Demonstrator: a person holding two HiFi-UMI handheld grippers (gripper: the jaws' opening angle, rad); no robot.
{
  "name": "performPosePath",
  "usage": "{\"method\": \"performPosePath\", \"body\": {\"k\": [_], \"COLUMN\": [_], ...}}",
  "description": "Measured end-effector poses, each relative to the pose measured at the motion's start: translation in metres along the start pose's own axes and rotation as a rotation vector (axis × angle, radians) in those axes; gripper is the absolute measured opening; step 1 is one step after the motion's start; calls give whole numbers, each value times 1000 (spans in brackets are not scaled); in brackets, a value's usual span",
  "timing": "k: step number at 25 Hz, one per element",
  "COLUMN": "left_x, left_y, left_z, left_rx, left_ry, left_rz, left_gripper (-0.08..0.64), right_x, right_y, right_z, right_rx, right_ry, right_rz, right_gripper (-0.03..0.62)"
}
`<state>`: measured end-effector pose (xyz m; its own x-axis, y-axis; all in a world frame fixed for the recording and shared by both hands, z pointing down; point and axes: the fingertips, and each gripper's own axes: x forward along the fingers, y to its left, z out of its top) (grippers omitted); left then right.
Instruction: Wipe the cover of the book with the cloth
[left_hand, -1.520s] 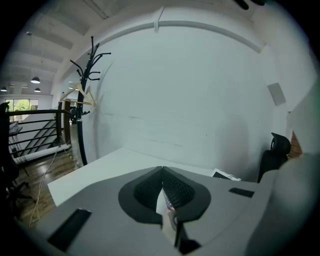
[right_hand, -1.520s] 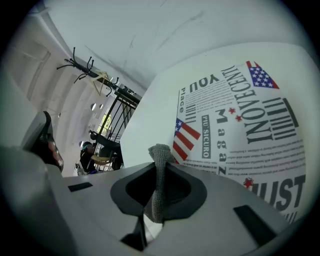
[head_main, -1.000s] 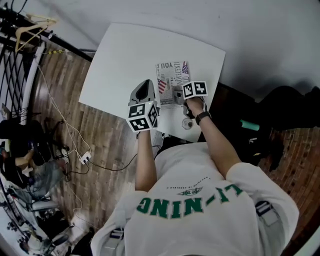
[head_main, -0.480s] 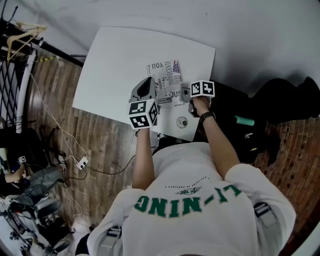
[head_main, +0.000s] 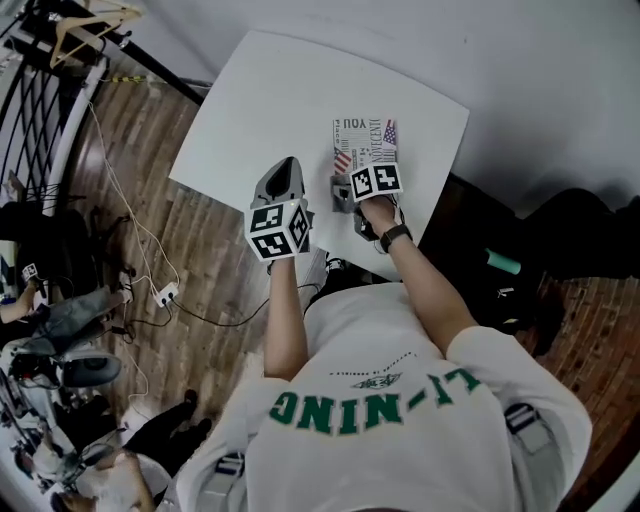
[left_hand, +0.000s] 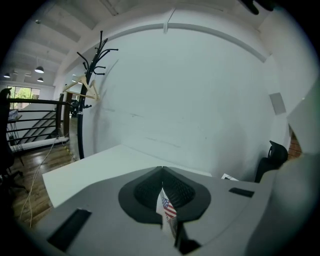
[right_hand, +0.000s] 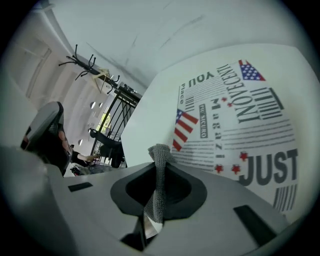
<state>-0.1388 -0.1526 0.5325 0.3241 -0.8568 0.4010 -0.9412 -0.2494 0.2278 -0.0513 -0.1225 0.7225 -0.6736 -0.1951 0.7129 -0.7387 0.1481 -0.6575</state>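
Note:
A book (head_main: 362, 148) with a flag-and-text printed cover (right_hand: 235, 125) lies on the white table (head_main: 270, 100), near its right edge. My right gripper (head_main: 343, 192) rests at the book's near left corner, shut on a grey knit cloth (right_hand: 159, 185) that sticks up between the jaws over the cover. My left gripper (head_main: 287, 170) is held to the left of the book, above the table's near edge. Its jaws (left_hand: 161, 170) are shut, with a thin flag-printed slip (left_hand: 168, 210) showing between them.
A coat stand with a hanger (left_hand: 92, 75) and a black railing (head_main: 40, 110) stand to the left. Cables and a power strip (head_main: 165, 293) lie on the wooden floor. People sit at the far left (head_main: 40, 300). A dark chair (left_hand: 270, 155) is right of the table.
The right gripper with the cloth has slid back left along the book's near edge. The left gripper has stayed beside the book. The head view has shifted.

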Motion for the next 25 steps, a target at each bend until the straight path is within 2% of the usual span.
{"method": "performPosePath", "body": {"k": [4, 8, 18, 22, 25], "left_x": [-9, -1, 47, 62, 68], "left_y": [12, 7, -70, -101, -117], "left_z": [-5, -12, -10, -10, -8], "left_rx": [-6, -13, 38, 60, 75], "left_ry": [3, 20, 45, 55, 56], "left_rz": [20, -3, -181, -239, -264], "left_gripper": [11, 11, 12, 11, 11], "right_x": [12, 0, -78, -107, -116], "right_y": [3, -11, -87, -117, -129], "right_z": [-13, -15, -17, -23, -24], "right_rx": [-28, -26, 51, 51, 70], "right_ry": [32, 8, -108, -117, -128], "right_rz": [-18, -44, -162, -235, -252], "right_gripper": [41, 41, 41, 40, 40]}}
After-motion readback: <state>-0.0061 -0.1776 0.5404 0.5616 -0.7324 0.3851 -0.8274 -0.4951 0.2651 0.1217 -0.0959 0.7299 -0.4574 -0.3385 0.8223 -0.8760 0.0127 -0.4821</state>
